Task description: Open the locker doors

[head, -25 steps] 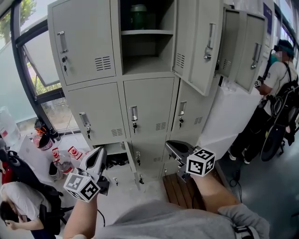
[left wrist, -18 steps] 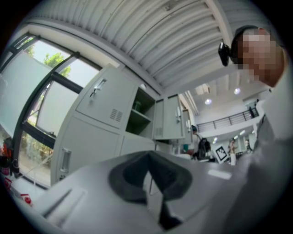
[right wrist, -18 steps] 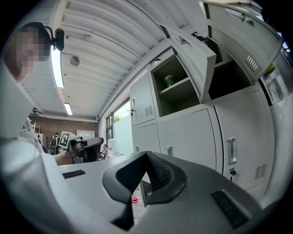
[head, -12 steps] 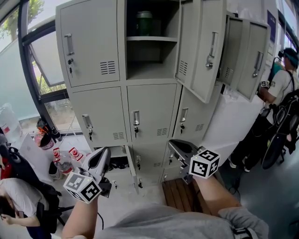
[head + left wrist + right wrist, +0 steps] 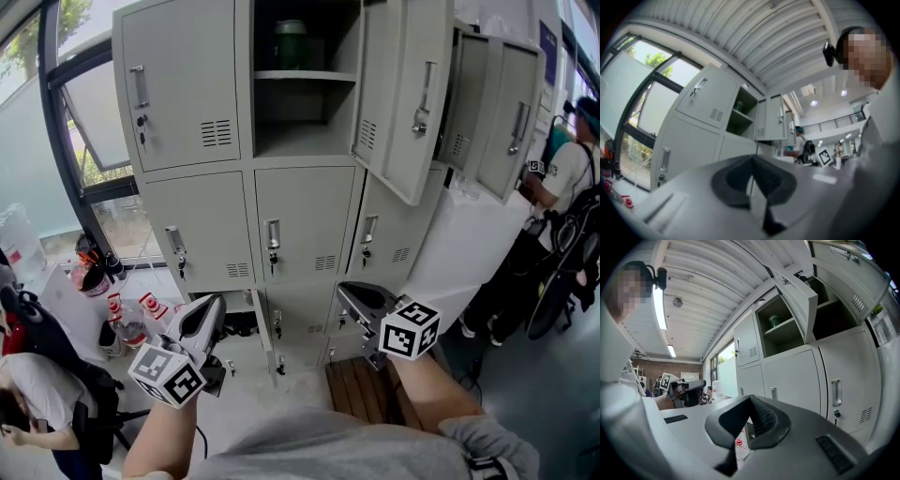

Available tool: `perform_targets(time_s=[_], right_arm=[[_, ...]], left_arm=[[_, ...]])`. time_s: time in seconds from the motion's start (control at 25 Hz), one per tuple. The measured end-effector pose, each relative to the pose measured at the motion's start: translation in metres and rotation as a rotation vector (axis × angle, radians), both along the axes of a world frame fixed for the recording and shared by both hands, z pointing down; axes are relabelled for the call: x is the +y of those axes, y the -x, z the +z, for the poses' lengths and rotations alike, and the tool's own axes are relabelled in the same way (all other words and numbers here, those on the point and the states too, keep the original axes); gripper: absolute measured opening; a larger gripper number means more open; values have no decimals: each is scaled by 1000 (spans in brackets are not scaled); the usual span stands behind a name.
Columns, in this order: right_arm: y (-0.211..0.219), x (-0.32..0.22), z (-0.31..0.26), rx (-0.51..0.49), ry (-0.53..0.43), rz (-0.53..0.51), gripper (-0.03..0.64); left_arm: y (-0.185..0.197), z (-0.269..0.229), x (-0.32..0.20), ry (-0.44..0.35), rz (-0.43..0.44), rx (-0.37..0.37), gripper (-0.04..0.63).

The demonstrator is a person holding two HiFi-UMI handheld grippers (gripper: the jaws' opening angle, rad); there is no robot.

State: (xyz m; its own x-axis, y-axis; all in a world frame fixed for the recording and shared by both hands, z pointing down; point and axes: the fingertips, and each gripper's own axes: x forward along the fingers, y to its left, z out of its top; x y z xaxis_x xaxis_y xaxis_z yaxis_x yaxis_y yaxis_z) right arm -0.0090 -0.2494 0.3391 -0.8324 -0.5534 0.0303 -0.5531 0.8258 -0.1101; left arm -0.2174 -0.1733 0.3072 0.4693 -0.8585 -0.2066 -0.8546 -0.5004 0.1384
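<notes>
We held left gripper (image 5: pixel 208 309) and right gripper (image 5: pixel 352 292) low, fingers pinched together on nothing, with the closed middle-row locker doors (image 5: pixel 305 211) above and ahead, so we judged it best to raise one, open wide and hook a door handle (image 5: pixel 272 234) squarely.

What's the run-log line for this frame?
left gripper: shut, empty | right gripper: shut, empty | top-middle door: open | top-left door: closed | middle-centre door: closed
</notes>
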Motion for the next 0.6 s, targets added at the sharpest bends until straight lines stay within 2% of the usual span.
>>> perform_targets(time_s=[0.6], right_arm=[[5,-1,5,9,6,-13,5]], left_arm=[[0,-1,1,3,-2,-8,5]])
